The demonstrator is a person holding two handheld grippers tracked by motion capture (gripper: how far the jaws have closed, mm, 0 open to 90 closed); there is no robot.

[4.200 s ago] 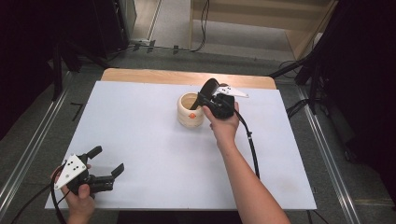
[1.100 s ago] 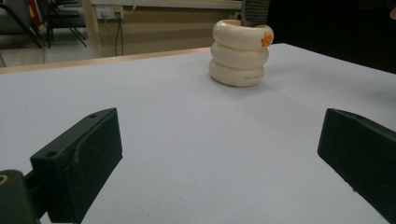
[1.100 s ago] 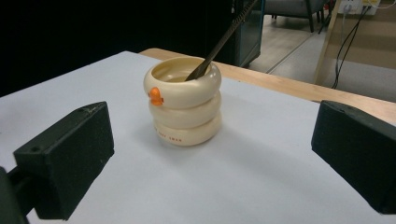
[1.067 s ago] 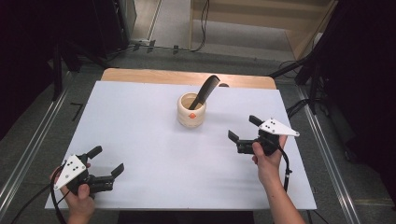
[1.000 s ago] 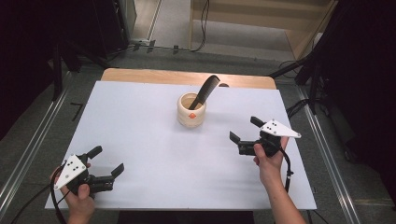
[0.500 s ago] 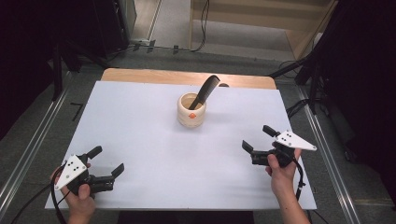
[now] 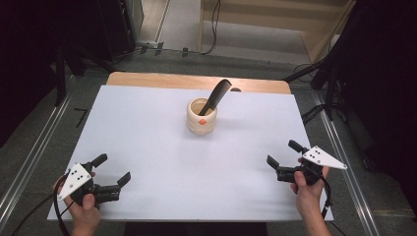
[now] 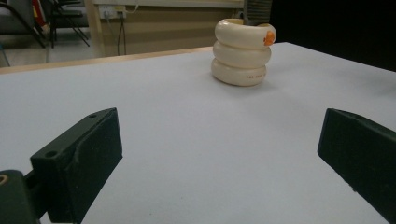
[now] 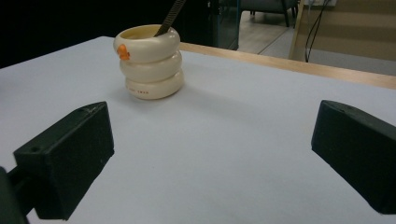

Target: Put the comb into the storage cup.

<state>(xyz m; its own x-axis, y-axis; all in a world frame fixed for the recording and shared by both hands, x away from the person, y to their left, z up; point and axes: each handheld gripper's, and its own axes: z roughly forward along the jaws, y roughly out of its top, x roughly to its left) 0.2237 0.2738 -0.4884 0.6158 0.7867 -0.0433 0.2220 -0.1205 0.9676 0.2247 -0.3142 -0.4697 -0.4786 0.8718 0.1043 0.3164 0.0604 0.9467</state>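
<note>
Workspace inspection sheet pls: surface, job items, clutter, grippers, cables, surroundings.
Surface: white table top, bare wooden strip along its far edge.
Job's things: cream ribbed cup upright near the far centre, orange mark on its side; black comb stands in it, leaning over the rim.
Clutter: nothing seen.
Grippers: left gripper at the near left corner, jaws wide apart, holding nothing; right gripper at the near right edge, jaws wide apart, holding nothing.
Cables: one trails from each gripper toward the person.
Surroundings: grey floor, metal rails along both sides, cables on the floor beyond the table.
</note>
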